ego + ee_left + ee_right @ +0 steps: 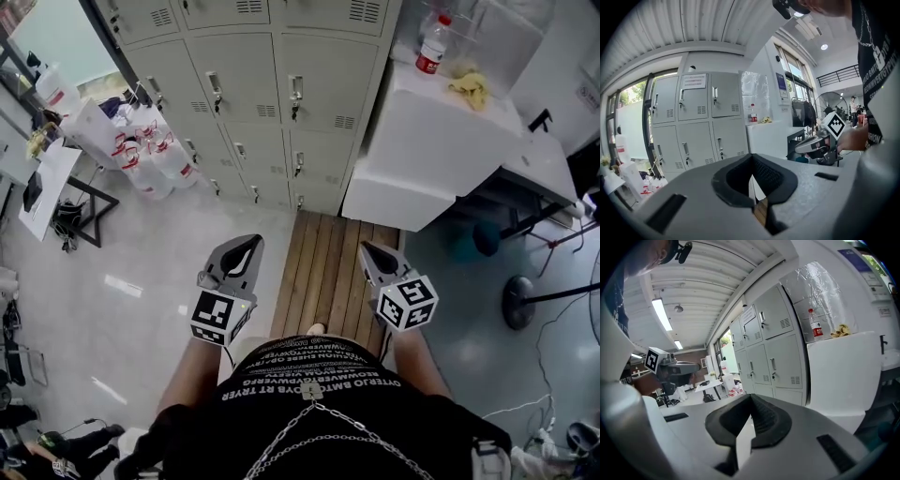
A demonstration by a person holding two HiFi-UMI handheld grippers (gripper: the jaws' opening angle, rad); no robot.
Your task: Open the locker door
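Note:
A bank of grey lockers (272, 103) stands ahead with every door closed; each door has a small metal handle (296, 94). The lockers also show in the left gripper view (696, 122) and the right gripper view (773, 348). My left gripper (246, 246) and right gripper (367, 248) are held low in front of my body, well short of the lockers and pointing toward them. The jaws of both are shut with nothing between them. Neither touches a door or handle.
A white counter (422, 150) juts out right of the lockers, carrying a bottle (432, 47) and a yellow cloth (469, 86). Water jugs (155, 155) stand at the lockers' left end. A wooden floor strip (328, 272) leads forward. A round stand base (520, 300) and cables lie at right.

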